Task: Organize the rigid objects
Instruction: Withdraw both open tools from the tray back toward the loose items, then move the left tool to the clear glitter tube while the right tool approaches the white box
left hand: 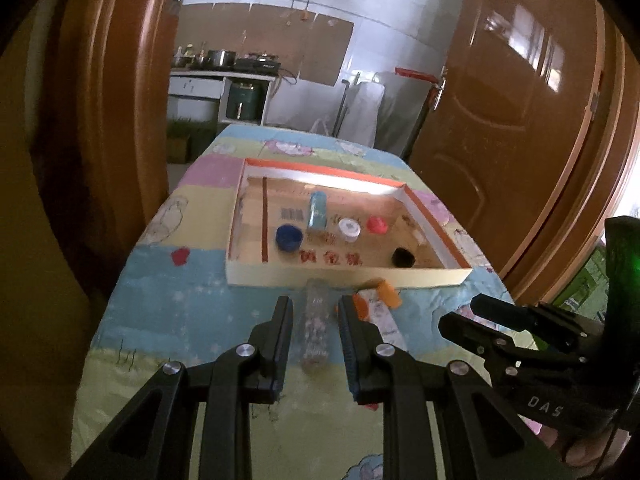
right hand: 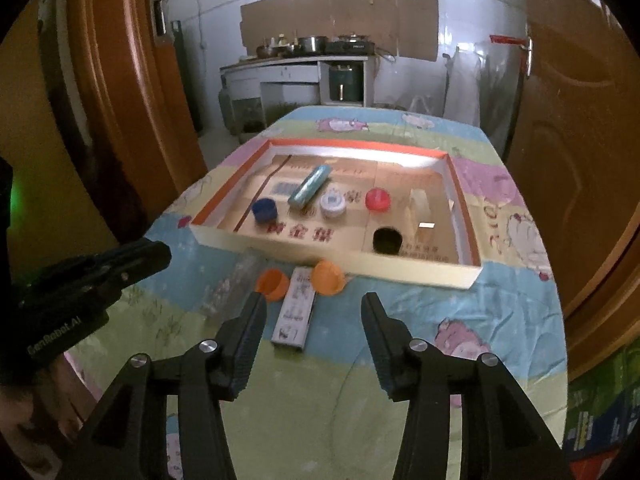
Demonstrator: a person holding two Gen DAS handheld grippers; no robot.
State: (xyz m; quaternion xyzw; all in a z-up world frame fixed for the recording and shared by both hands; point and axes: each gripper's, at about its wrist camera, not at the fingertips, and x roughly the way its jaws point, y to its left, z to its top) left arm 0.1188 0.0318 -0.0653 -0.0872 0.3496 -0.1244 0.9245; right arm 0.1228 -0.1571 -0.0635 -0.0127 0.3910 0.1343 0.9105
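Note:
A shallow cardboard box sits on the table. It holds a blue cap, a teal tube, a white cap, a red cap and a black cap. In front of it lie a clear tube, two orange caps and a small white carton. My left gripper hovers over the clear tube, its jaws slightly apart and gripping nothing. My right gripper is open above the carton and orange caps, holding nothing.
A cartoon-print cloth covers the narrow table, which drops off at both sides. Brown wooden doors stand to the left and right. A kitchen counter with pots is beyond the far end. A pale block lies in the box's right part.

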